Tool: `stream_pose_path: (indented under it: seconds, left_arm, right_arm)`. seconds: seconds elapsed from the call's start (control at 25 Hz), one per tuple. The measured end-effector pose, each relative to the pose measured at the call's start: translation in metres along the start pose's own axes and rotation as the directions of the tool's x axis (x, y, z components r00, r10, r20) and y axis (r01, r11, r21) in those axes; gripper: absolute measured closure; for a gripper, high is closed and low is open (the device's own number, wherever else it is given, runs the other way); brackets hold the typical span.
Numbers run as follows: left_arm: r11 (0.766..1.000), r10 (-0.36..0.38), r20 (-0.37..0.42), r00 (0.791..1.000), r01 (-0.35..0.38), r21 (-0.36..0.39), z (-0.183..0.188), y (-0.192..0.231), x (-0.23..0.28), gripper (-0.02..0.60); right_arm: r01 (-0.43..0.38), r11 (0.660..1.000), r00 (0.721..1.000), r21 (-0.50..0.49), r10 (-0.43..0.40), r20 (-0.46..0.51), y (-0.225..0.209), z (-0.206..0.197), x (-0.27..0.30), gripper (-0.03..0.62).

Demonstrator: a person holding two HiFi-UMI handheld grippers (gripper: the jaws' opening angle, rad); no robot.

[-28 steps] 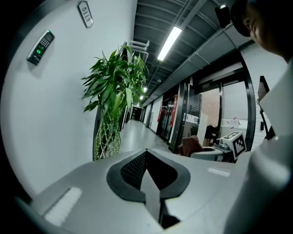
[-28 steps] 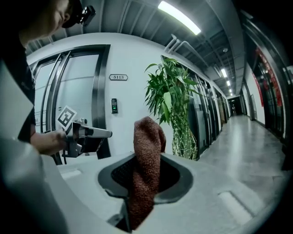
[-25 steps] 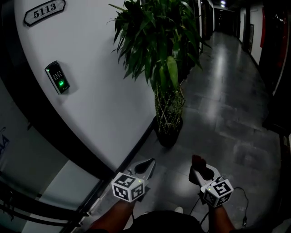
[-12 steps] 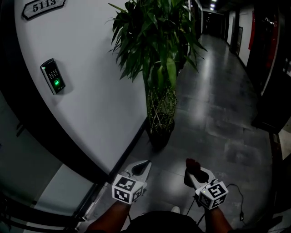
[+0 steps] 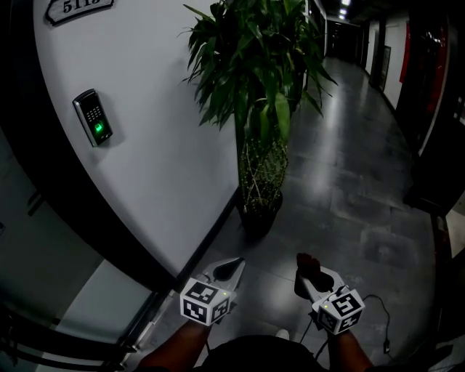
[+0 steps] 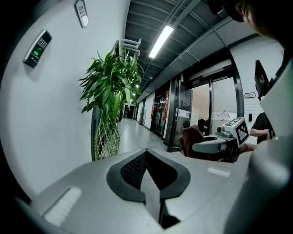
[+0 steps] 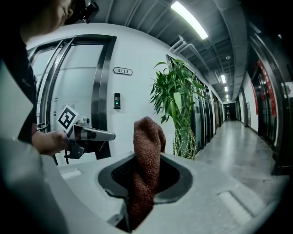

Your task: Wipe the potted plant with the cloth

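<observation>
A tall potted plant with long green leaves and a braided lattice trunk stands in a dark pot on the corridor floor by the white wall. It also shows in the left gripper view and the right gripper view, ahead of both grippers and apart from them. My right gripper is shut on a reddish-brown cloth, which sticks up out of the jaws. My left gripper is shut with nothing in it.
The curved white wall on the left carries a keypad lock with a green light and a door number plate. A dark skirting runs along its foot. The grey tiled corridor floor stretches ahead to the right of the plant.
The view has shifted: the plant sits a little nearer and lower in the head view. Both grippers keep their pose, the cloth still in the right one.
</observation>
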State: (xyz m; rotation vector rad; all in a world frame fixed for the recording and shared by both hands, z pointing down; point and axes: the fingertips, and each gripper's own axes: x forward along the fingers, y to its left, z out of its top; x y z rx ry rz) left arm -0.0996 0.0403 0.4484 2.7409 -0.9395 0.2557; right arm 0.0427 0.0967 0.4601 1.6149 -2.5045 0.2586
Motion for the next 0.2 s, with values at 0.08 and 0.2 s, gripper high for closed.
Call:
stream_pose_path:
  seconds: [0.08,0.2]
  left_arm:
    - [1.000,0.001,0.002,1.000,-0.001,0.002,0.0011,0.0004,-0.0018,0.565]
    - [1.000,0.005,0.007,1.000,-0.005,0.001,0.0020,0.0021,-0.0038,0.565]
  right_arm:
    - [-0.004,1.000,1.000,-0.005,0.004,-0.002,0.0034,0.0003,0.0014,0.525]
    - [-0.005,1.000,1.000,-0.009,0.005,-0.005,0.0064,0.0003,0.0027,0.525]
